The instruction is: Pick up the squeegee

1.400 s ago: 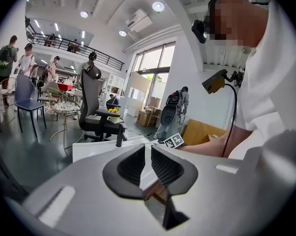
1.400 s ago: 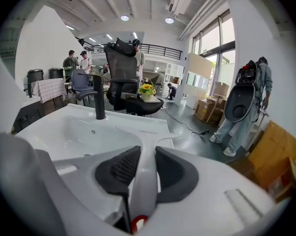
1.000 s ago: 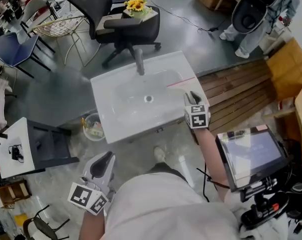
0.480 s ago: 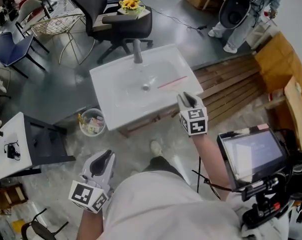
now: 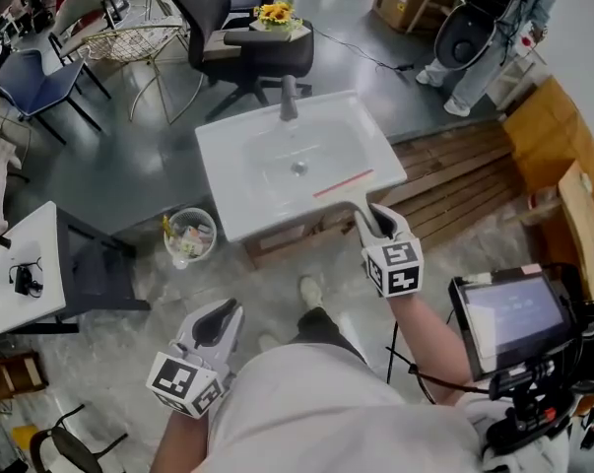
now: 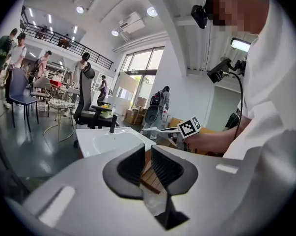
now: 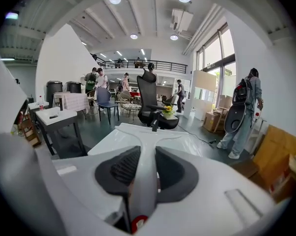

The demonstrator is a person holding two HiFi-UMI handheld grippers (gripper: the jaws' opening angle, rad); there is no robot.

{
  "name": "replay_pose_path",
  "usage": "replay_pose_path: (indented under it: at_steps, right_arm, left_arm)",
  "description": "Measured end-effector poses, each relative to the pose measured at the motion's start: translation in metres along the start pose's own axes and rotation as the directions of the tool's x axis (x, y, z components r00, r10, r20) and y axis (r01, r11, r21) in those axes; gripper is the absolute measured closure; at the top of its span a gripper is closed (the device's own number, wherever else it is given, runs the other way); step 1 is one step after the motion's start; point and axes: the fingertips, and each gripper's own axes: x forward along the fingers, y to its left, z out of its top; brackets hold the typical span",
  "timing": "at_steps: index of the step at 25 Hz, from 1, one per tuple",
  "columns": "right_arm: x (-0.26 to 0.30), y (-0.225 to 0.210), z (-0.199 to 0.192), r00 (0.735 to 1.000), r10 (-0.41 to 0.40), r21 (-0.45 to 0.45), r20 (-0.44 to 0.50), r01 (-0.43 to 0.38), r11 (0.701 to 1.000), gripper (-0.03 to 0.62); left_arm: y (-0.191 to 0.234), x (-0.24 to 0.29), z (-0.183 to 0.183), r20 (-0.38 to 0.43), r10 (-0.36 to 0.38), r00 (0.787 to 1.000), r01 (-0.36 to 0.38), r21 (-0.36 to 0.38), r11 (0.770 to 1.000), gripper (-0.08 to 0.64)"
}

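Two views show the grip. Head view: the right gripper [image 5: 372, 215] pinches the white plastic squeegee with a thin red blade edge [image 5: 343, 182]. It sticks out ahead of the gripper, over the white sink [image 5: 237, 166].

Left gripper view: the left gripper [image 6: 147, 163] is nearly closed and holds nothing.

Right gripper view: the jaws squeeze the handle [image 7: 143, 176]. Squeeze firmly and hold the blade level.

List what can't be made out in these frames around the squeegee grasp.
- Head view: whether the squeegee touches the sink; the steep top-down angle hides any gap.
- Head view: how the right gripper jaws stand, covered by its own body.
- Head view: contents of the bin, too small.
- Head view: text on the screen, too small.
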Motion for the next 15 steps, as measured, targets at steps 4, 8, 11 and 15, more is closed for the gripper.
replay_pose_path:
  at_steps: [4, 8, 11, 15]
  right_arm:
    - [-0.027, 0.027, 0.004, 1.0, 0.02, -0.015, 0.012, -0.019, 1.0, 0.491]
    - [-0.044, 0.045, 0.006, 0.999, 0.033, -0.028, 0.025, -0.033, 0.999, 0.491]
    - [-0.053, 0.052, 0.007, 0.999, 0.04, -0.036, 0.033, -0.039, 0.999, 0.491]
    - [-0.059, 0.061, 0.007, 0.998, 0.051, -0.043, 0.038, -0.049, 0.998, 0.491]
  left_arm:
    - [-0.006, -0.018, -0.01, 0.002, -0.013, 1.0, 0.014, -0.01, 1.0, 0.514]
    - [-0.009, -0.028, -0.016, -0.001, -0.016, 1.0, 0.016, -0.017, 1.0, 0.514]
    - [-0.012, -0.033, -0.018, 0.0, -0.021, 1.0, 0.021, -0.018, 1.0, 0.514]
    - [-0.012, -0.039, -0.019, 0.011, -0.021, 1.0, 0.021, -0.028, 0.999, 0.514]
